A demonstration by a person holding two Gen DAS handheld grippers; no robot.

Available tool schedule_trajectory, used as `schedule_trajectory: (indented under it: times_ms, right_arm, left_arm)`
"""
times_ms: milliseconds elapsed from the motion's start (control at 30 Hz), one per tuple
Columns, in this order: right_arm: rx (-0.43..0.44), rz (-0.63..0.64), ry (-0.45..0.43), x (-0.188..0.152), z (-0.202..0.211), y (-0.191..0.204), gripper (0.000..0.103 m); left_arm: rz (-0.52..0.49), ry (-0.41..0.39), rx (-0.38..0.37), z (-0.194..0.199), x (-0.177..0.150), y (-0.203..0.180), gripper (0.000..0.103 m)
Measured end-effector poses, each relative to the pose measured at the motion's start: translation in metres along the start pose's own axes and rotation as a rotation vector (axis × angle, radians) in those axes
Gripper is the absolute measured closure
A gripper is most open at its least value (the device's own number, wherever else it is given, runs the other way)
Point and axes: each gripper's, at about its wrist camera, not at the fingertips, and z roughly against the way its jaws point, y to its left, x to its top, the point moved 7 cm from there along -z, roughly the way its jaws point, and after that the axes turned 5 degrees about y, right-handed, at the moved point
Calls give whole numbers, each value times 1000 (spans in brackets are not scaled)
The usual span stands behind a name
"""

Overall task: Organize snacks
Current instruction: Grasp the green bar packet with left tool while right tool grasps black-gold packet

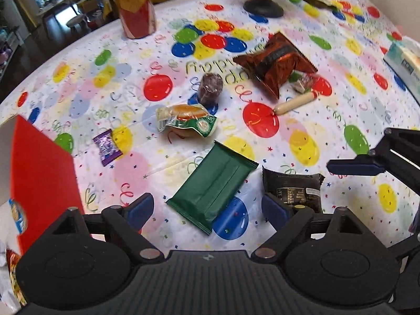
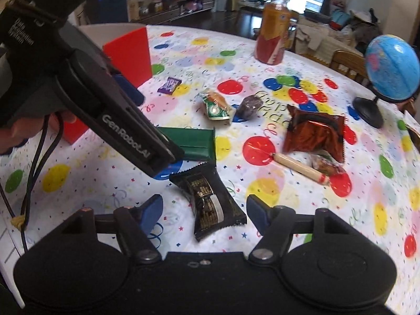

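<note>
The left gripper [image 1: 207, 207] hangs over the balloon-print tablecloth [image 1: 110, 60] with its blue pads spread wide and nothing between them; the green pack [image 1: 211, 187] lies flat in the gap, one end toward the camera. The right gripper [image 2: 204, 208] is likewise wide open and empty, its pads either side of the black pack [image 2: 210, 200], which rests on the cloth just beside the green pack [image 2: 193, 144]. Farther out lie a burger-shaped snack [image 1: 187, 119] in clear wrap, a dark round cake [image 1: 210, 89], a small purple candy [image 1: 107, 145], a crumpled red-brown bag [image 1: 275, 63] and a sausage stick [image 1: 295, 103] touching a small wrapped sweet [image 1: 302, 81]. A red box [image 1: 39, 173] stands at the left edge of the table. A bottle [image 1: 136, 5] and a globe [image 2: 391, 71] on a black stand sit at the far side
</note>
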Motion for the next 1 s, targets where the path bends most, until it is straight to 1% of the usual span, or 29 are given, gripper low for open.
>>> schedule_trajectory:
  times_ms: [33,100,167,233,300,367,467,533,567,633,733,833,867,933,1000]
  right_arm:
    - [6,9,6,1,-3,0,37]
    - [13,16,18,2,-10,-2,44]
    - [27,14,26,2,-15,-4,46]
    - [36,12,31,3,-19,-6,46]
    - [42,9,35,3,-22,-8,46]
    - [48,-5,36,3,-24,-10,47]
    - [52,-30,32,3,-24,-13,52]
    - [41,-28,26,4,-24,-14,53]
    - [36,-24,26,4,-24,-14,53]
    - [26,-15,25,5,-26,-14,53]
    - [31,-20,29,6,-29,-13,53]
    - [30,-24,34,6,-31,-12,54]
    - [30,-30,34,5,-31,-12,55]
    - [32,-48,33,5,-31,-13,59]
    - [38,-69,30,4,-30,-13,64]
  left_arm:
    - [-7,10,-11,-2,1,0,14]
    - [-13,26,-25,-7,4,0,16]
    - [-16,41,-39,-11,6,1,19]
    - [-9,60,-50,-17,7,2,27]
    - [-7,76,-60,-22,7,3,31]
    - [-8,84,-68,-25,8,3,32]
    - [-14,86,-75,-27,10,4,32]
    - [-20,83,-76,-28,12,4,33]
    - [-22,84,-76,-28,13,4,33]
    - [-27,86,-71,-30,14,5,37]
    - [-30,96,-68,-35,13,6,39]
    - [-31,89,-66,-36,13,6,40]
    - [-29,85,-64,-36,13,6,41]
    - [-21,75,-58,-34,14,6,48]
    - [-14,69,-55,-33,13,6,52]
